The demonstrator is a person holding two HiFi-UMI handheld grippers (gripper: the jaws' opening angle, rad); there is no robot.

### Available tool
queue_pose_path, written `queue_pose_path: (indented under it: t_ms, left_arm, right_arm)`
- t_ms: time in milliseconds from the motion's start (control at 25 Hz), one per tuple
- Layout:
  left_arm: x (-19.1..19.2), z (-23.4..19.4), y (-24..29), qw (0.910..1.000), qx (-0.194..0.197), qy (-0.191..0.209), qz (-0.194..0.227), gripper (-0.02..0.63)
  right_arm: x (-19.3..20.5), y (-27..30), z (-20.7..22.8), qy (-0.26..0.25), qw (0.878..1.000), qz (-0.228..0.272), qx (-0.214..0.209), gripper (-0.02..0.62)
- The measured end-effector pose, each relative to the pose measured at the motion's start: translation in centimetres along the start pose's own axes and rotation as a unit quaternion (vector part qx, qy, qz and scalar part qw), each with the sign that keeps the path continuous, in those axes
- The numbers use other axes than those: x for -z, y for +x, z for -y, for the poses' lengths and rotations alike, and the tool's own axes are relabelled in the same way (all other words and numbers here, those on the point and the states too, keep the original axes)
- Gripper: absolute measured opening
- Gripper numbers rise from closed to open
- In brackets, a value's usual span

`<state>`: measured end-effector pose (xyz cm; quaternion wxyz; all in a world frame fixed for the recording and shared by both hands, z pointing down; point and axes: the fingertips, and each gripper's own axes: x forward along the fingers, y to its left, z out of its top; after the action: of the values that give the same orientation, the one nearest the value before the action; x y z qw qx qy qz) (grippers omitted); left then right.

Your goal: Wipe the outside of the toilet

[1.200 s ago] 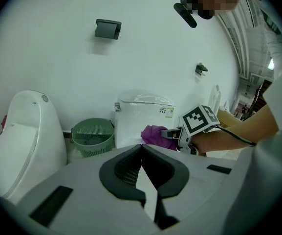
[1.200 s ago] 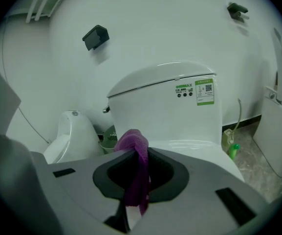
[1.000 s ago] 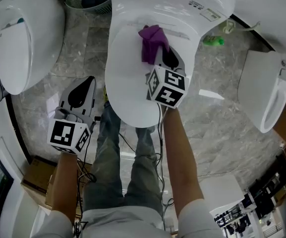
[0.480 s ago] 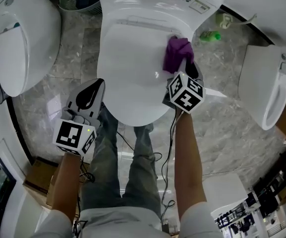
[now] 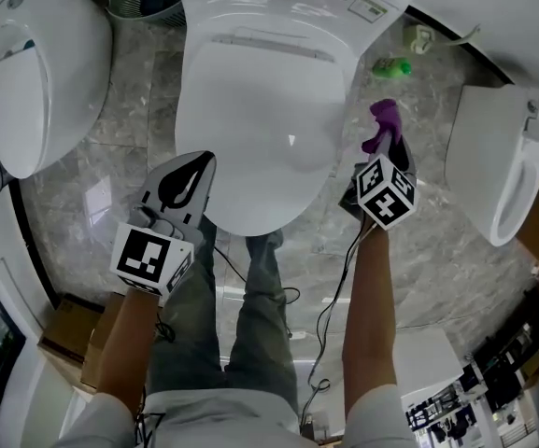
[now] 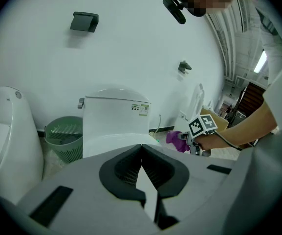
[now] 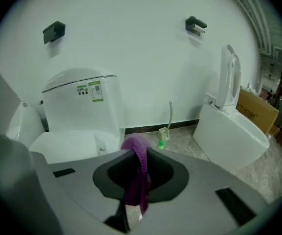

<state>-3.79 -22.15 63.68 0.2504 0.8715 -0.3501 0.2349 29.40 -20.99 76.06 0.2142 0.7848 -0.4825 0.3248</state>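
A: Right gripper, what are the jaws doing?

B: Pinching together on the purple cloth. It is a soft, matte fabric, bunching above the tips and draping limp between the pads.

A: Where is the toilet sitting relative to those jaws?

B: Ahead and to the left of them. It is glossy white ceramic with a rounded closed lid and a boxy tank carrying label stickers. The cloth is hanging beside the bowl's right flank, over polished grey marbled floor, not touching the lid.

A: Arm pose?

B: The right forearm is reaching straight forward, marker cube facing up.

A: Left gripper?

B: Its dark ribbed pads are meeting at the tips and gripping nothing. It is pointing at the bowl's front-left rim, which is lying just ahead of the tips. Contact is not readable.
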Motion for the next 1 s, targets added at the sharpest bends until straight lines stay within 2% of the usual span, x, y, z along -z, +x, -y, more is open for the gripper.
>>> queue_pose_path:
  t_ms: [120, 200, 400, 560, 760, 880, 1000]
  left_arm:
    - [0.0, -0.1, -0.5, 1.0, -0.002, -0.002, 0.004, 0.012]
    - [-0.1, -0.3, -0.9, 1.0, -0.004, -0.003, 0.006, 0.012]
    - [0.0, -1.5, -2.6, 0.9997, -0.016, -0.011, 0.013, 0.012]
    - [0.1, -2.9, -4.3, 0.9993, -0.027, -0.019, 0.019, 0.012]
    - [1.0, -5.1, -6.1, 0.9986, -0.04, -0.027, 0.021, 0.012]
    - [1.7, -6.0, -7.0, 0.9985, -0.042, -0.029, 0.019, 0.012]
    - [2.2, -7.1, -7.8, 0.9982, -0.047, -0.033, 0.018, 0.012]
  right_arm:
    - [-1.6, -1.0, 1.5, 0.001, 1.0, 0.019, 0.007, 0.057]
    - [-2.6, -1.8, 0.6, 0.0, 0.999, 0.033, -0.01, 0.057]
    - [-4.8, -5.1, -8.0, 0.005, 0.991, 0.068, -0.111, 0.057]
    - [-4.8, -8.2, -16.6, 0.041, 0.974, 0.069, -0.211, 0.057]
    - [-2.4, -10.7, -26.4, 0.087, 0.946, 0.032, -0.31, 0.057]
    - [0.1, -11.9, -30.9, 0.107, 0.929, -0.004, -0.354, 0.057]
    - [2.7, -12.2, -34.0, 0.099, 0.921, -0.032, -0.376, 0.056]
